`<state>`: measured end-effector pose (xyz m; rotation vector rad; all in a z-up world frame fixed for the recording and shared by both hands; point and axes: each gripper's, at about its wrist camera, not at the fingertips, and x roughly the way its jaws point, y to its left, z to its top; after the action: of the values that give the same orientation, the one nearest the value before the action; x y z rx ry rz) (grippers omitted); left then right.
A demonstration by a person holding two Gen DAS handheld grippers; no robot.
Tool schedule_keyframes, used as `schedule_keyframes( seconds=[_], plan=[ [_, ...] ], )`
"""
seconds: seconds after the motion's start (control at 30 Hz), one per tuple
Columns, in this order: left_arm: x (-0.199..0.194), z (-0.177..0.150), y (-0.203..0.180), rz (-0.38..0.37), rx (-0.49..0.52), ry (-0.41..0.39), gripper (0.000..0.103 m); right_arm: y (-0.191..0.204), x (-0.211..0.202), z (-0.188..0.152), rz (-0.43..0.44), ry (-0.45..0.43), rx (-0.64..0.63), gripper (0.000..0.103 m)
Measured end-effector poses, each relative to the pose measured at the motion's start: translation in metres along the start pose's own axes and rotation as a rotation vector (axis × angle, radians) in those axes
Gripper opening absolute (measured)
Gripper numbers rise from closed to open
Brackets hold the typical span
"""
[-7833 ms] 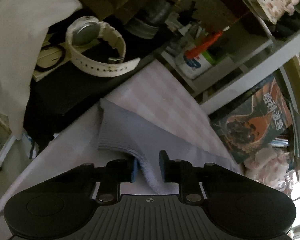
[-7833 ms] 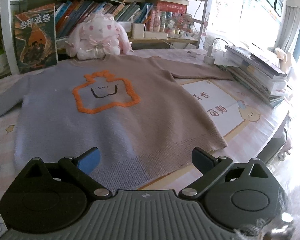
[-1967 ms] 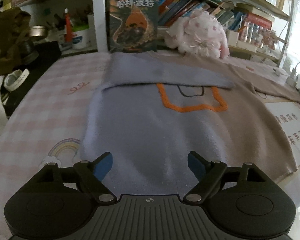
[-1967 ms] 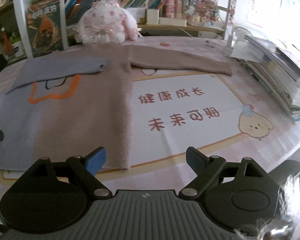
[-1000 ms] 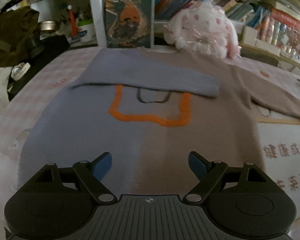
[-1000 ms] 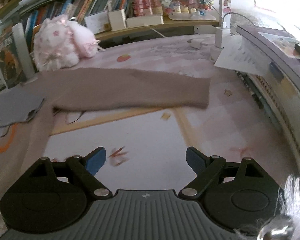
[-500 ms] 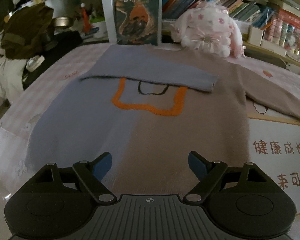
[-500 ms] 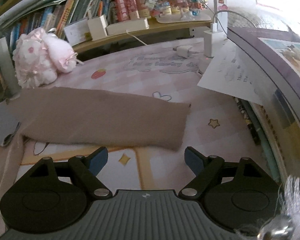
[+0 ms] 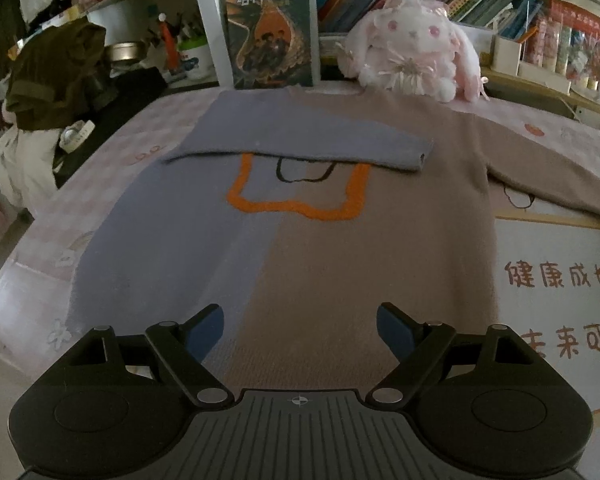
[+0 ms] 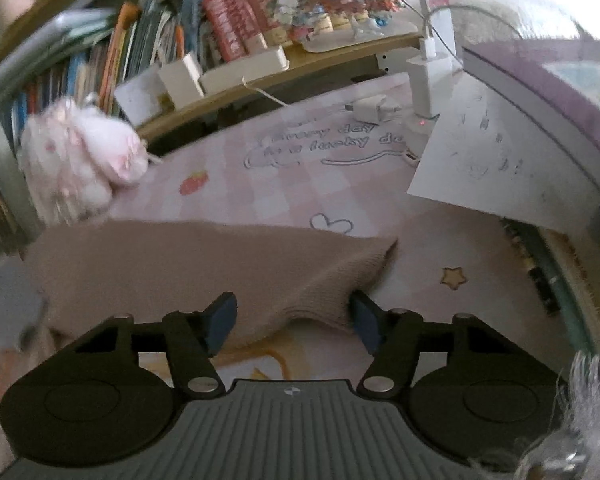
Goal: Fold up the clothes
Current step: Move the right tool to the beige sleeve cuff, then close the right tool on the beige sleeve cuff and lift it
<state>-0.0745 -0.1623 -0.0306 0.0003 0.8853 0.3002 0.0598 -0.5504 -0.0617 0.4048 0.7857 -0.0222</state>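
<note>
sweater (image 9: 340,264): flat on the desk (image 9: 100,184), blue half at 9 o'clock, tan half at 3 o'clock; lying as it did half a second ago.
blue sleeve (image 9: 300,140): folded across the chest, over the top of the orange outline (image 9: 296,208).
tan sleeve (image 10: 204,264): stretched toward 3 o'clock; its cuff now lies between the right jaws, having been ahead of them before.
left gripper (image 9: 300,328): jaws wide apart, empty, above the hem.
right gripper (image 10: 292,320): jaws narrower than before, not yet closed, cuff touching the 3 o'clock pad.
plush rabbit (image 9: 412,64): at 12 o'clock, by the collar.
</note>
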Motion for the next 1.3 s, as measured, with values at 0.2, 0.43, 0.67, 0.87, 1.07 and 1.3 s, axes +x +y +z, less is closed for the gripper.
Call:
schedule_keyframes(
  seconds=[0.2, 0.43, 0.67, 0.87, 1.07, 1.3],
  plan=[
    [0.000, 0.001, 0.004, -0.002, -0.019, 0.006, 0.086, -0.009, 0.004, 0.002, 0.094, -0.002, 0.133, 0.042],
    [0.002, 0.003, 0.001, -0.015, 0.000, 0.006, 0.086, -0.016, 0.013, 0.002, 0.231, 0.035, 0.276, 0.040],
    [0.001, 0.006, -0.004, -0.020, 0.027, -0.004, 0.086, 0.000, 0.019, 0.000, 0.293, 0.098, 0.266, 0.041],
    [0.000, 0.005, 0.002, -0.008, 0.006, -0.006, 0.086, -0.020, 0.013, 0.009, 0.145, 0.009, 0.303, 0.034],
    [0.006, 0.006, 0.011, -0.006, -0.051, 0.013, 0.086, -0.034, 0.013, 0.014, 0.095, 0.028, 0.336, 0.013],
    [0.010, 0.008, 0.009, -0.024, -0.038, 0.006, 0.086, -0.021, 0.001, 0.023, 0.143, 0.014, 0.330, 0.005]
  ],
)
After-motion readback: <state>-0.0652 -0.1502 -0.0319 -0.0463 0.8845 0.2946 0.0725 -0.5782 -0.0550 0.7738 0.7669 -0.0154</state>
